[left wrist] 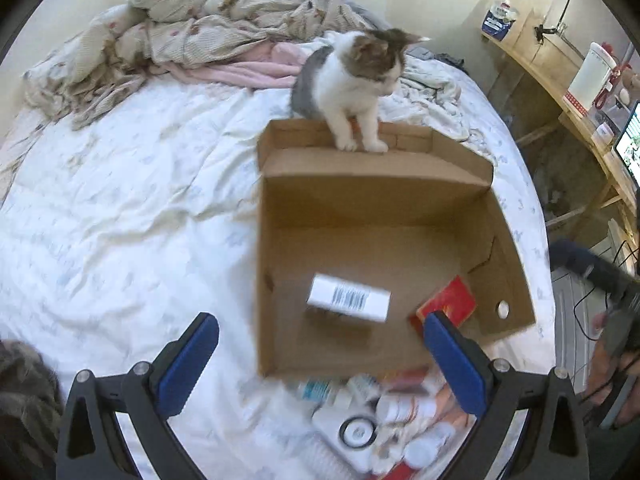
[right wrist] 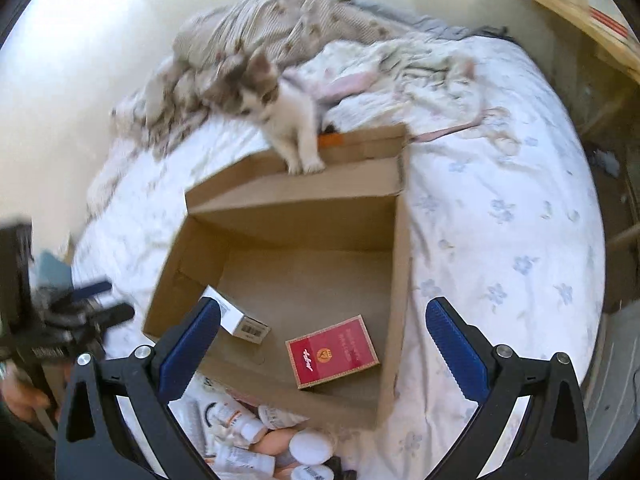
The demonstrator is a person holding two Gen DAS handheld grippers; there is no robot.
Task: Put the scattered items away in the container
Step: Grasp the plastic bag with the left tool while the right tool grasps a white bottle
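Note:
An open cardboard box [left wrist: 400, 168] [right wrist: 400, 280] lies on the bed. Inside it are a white carton with a barcode [left wrist: 349, 298] [right wrist: 240, 318], blurred in the left wrist view, and a red packet [left wrist: 450, 306] [right wrist: 332, 352]. My left gripper [left wrist: 320, 356] is open and empty above the box's near edge. My right gripper [right wrist: 322, 344] is open and empty over the box's near side. A pile of bottles, jars and tubes [left wrist: 376, 420] [right wrist: 256, 436] lies on the sheet in front of the box.
A grey and white kitten [left wrist: 352, 80] [right wrist: 280, 112] stands with its front paws on the box's far flap. Crumpled bedding [left wrist: 200, 24] lies at the back. A wooden desk [left wrist: 580, 92] stands to the right of the bed.

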